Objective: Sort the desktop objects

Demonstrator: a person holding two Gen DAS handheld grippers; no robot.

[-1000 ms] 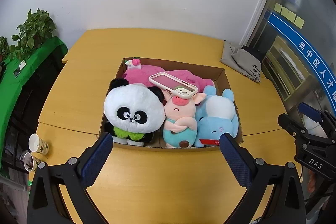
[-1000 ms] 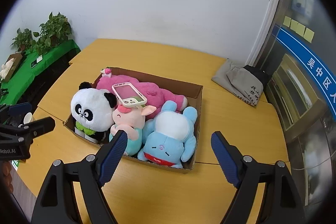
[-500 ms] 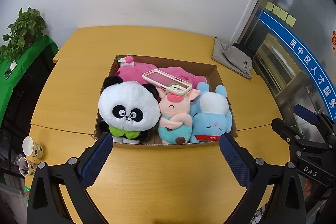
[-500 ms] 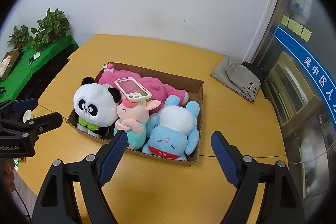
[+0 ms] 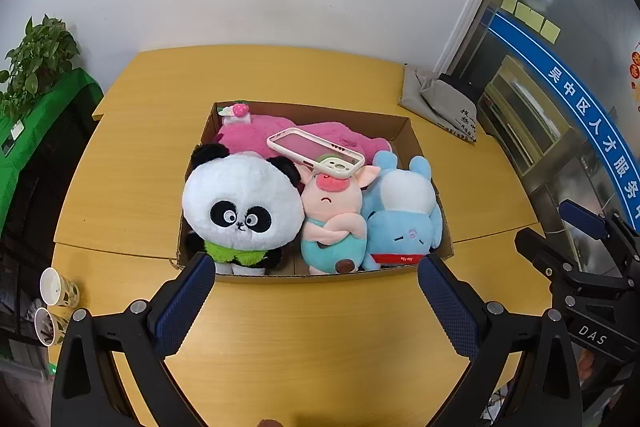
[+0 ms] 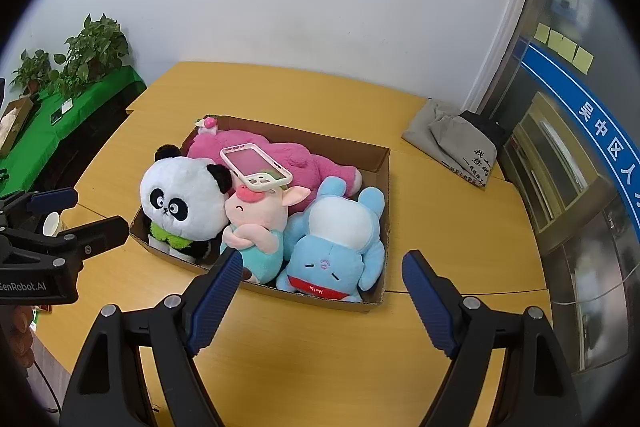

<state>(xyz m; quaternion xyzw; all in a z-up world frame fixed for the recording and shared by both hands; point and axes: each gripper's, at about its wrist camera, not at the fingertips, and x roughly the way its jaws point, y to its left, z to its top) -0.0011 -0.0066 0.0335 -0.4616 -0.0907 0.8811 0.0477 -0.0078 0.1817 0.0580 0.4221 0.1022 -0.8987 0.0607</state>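
On the yellow wooden table (image 5: 320,339) we hold both grippers (left gripper (image 5: 316,273), right gripper (image 6: 322,269)) wide apart and empty, and should pinch the cream-rimmed phone case (image 5: 316,151) by its edges first.

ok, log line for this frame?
left gripper: open, empty | right gripper: open, empty | phone: atop pig plush | cardboard box: full

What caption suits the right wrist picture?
Open right gripper faces a box of plush toys, a phone lying on top.
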